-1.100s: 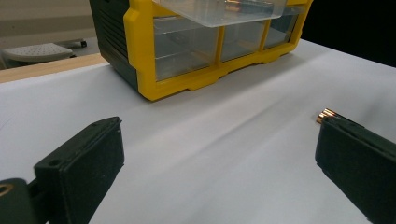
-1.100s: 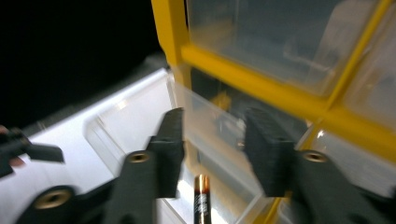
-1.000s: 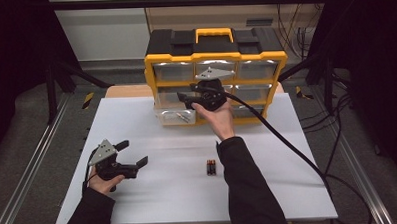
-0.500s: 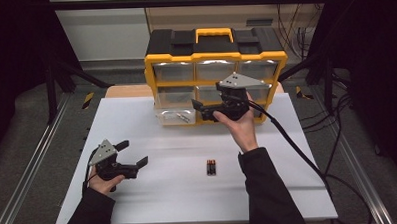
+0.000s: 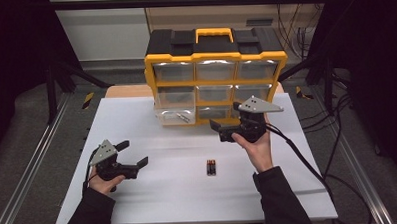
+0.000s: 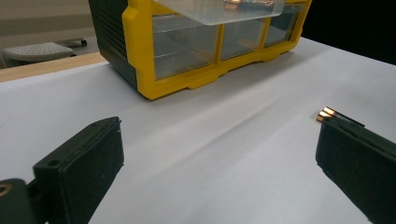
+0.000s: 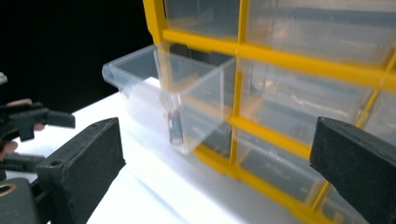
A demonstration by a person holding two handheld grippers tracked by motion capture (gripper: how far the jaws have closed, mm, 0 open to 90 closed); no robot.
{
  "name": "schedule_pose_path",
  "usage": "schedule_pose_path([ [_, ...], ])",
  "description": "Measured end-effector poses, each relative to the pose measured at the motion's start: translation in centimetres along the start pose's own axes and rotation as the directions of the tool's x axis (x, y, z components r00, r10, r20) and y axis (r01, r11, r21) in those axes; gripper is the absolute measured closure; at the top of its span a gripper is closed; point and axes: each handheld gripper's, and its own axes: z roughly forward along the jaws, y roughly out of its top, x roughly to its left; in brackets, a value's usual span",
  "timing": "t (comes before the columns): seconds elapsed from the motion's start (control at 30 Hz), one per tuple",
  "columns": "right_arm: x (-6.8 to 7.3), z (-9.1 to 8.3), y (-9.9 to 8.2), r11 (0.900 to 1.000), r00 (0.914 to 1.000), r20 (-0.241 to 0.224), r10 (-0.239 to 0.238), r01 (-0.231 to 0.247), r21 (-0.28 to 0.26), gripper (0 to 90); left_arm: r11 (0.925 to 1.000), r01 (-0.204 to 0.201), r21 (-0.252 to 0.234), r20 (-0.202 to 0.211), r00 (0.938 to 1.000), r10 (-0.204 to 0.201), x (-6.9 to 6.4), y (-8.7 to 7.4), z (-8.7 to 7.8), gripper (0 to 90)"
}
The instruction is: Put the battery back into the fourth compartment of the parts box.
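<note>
**Right gripper clear of open drawer, batteries on the surface**

Right gripper (image 5: pixel 222 132) sits just in front of the organizer's (image 5: pixel 215 56) lower right part, fingers wide apart after just opening, nothing between them. Organizer: yellow frame, black top, yellow handle, clear drawers in rows of three. One clear drawer (image 5: pixel 175 109), left column, is pulled out over the white surface (image 5: pixel 289 189); a small dark cylindrical item lies inside at its front wall, seen through the plastic in the right gripper view (image 7: pixel 175 128). Drawer is see-through, boxy, rim glossy.

Two batteries (image 5: pixel 211 167) lie side by side on the surface, dark bodies with copper-coloured ends, well apart from the organizer, between the two hands. In the left gripper view their ends peek out past the right finger (image 6: pixel 327 113).

Left gripper (image 5: pixel 133 154) rests low at the left of the surface, fingers apart, empty, pointing toward the batteries.
</note>
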Motion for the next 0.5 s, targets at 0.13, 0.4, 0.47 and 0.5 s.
schedule_pose_path([
  [0.13, 0.0, -0.2, -1.5, 0.9997, 1.0, 0.008, -0.001, 0.001, 0.026, 2.5, 1.0, 0.0, -0.001, 0.0, 1.0, 0.0, 0.0, 0.0, 0.0, 0.6],
  [0.4, -0.1, -0.2, -4.6, 0.9965, 0.9997, 0.023, 0.012, -0.014, 0.083, 2.3, 1.0, -0.001, 0.0, -0.001, 1.0, 0.001, 0.0, 0.0, 0.0, 0.6],
  [0.47, -0.1, -0.2, -5.4, 0.9951, 0.9996, 0.025, 0.01, -0.013, 0.098, 2.3, 1.0, -0.002, 0.001, -0.001, 1.0, 0.002, 0.0, 0.0, 0.0, 0.6],
  [0.5, -0.1, -0.1, -5.8, 0.9941, 0.9996, 0.026, 0.01, -0.012, 0.108, 2.3, 1.0, -0.001, 0.001, -0.001, 1.0, 0.001, 0.0, 0.0, 0.0, 0.5],
])
